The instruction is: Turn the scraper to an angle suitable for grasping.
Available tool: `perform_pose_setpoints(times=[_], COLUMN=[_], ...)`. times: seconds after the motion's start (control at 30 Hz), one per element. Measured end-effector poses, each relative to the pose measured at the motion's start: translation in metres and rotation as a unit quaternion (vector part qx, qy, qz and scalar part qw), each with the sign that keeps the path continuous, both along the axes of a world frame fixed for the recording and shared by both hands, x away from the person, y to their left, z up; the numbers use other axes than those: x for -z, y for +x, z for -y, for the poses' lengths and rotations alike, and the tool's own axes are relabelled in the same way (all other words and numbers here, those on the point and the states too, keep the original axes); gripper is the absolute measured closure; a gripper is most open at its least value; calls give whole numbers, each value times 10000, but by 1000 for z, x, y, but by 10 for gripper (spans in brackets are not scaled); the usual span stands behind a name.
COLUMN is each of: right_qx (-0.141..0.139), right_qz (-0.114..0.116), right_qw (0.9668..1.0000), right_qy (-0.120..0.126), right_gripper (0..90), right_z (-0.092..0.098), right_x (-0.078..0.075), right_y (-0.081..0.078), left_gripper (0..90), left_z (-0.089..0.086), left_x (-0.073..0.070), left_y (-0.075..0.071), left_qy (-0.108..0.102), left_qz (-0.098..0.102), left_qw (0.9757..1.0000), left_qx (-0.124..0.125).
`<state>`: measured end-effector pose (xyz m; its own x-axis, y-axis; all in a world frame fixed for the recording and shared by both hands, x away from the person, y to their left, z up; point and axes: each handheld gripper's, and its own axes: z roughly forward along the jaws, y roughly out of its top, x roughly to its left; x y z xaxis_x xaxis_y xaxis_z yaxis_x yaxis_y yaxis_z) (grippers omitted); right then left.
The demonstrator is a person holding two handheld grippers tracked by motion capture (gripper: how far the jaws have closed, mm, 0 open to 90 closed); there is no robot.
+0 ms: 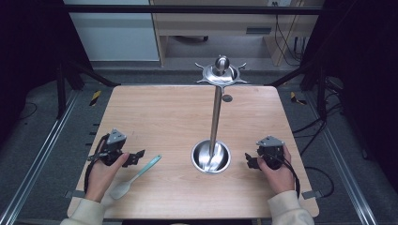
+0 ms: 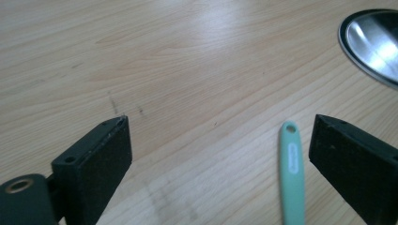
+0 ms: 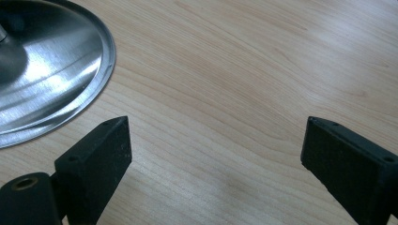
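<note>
No text, number or brand can be read anywhere. The mint-green spatula (image 2: 292, 178) lying on the bench (image 1: 178, 117) at the near left carries a small pale oval patch on its handle just below the hanging hole; it looks like a maker's mark, but whatever is on it is too blurred to make out.
</note>
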<state>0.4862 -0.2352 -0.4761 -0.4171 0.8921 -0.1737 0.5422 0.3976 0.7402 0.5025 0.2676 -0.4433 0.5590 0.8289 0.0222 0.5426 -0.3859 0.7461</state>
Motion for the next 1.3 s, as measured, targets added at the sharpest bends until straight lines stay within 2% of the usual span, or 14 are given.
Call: perform_pose_setpoints(times=[0.13, 0.17, 0.23, 0.27, 0.33, 0.4, 0.6, 0.63, 0.7, 0.77, 0.83, 1.07, 1.17, 1.3], right_qx=[28, 19, 24, 26, 39, 23, -41, -33, -27, -16, -31, -18, -4, -11], right_qz=[16, 26, 47, 43, 24, 2, 41, 57, 39, 45, 42, 29, 13, 27], right_qw=[10000, 10000, 10000, 10000, 10000, 10000, 10000, 10000, 10000, 10000, 10000, 10000, 10000, 10000], right_qy=[39, 52, 57, 37, 48, 17, 12, 10, 9, 18, -2, 42, 56, 53], right_gripper=[95, 95, 95, 95, 96, 97, 96, 97, 97, 97, 97, 96, 96, 96], right_z=[0, 1, 1, 2, 1, -1, -3, -3, -3, -2, -2, -2, -2, -2], right_x=[-1, -2, -2, -2, -1, 0, -2, -2, -2, -2, -1, -1, 0, 0], right_y=[-1, -1, -1, 0, 1, 0, 0, 1, 1, 1, 2, 2, 2, 1], left_gripper=[89, 93, 104, 108, 137, 178, 553, 638, 731, 848, 900, 900, 900, 900], left_z=[13, 16, 20, 21, 24, 23, 22, 23, 24, 27, 28, 31, 36, 41], left_x=[-6, -7, -4, -1, 3, 3, 7, 9, 10, 15, 16, 23, 26, 26], left_y=[15, 17, 14, 12, 8, 2, -5, -7, -7, -6, -6, -4, -4, -5], left_qy=[283, 242, -89, -51, 386, 584, 494, 498, 498, 622, 654, 734, 665, 793], left_qz=[-233, -284, -168, -159, -303, -205, -231, -292, -329, -498, -519, -548, -623, -479], left_qw=[9993, 9993, 9998, 9999, 9988, 9981, 9984, 9978, 9974, 9945, 9939, 9924, 9922, 9922], left_qx=[47, 102, 45, 43, 21, -32, 169, 331, 400, 673, 716, 821, 850, 835])
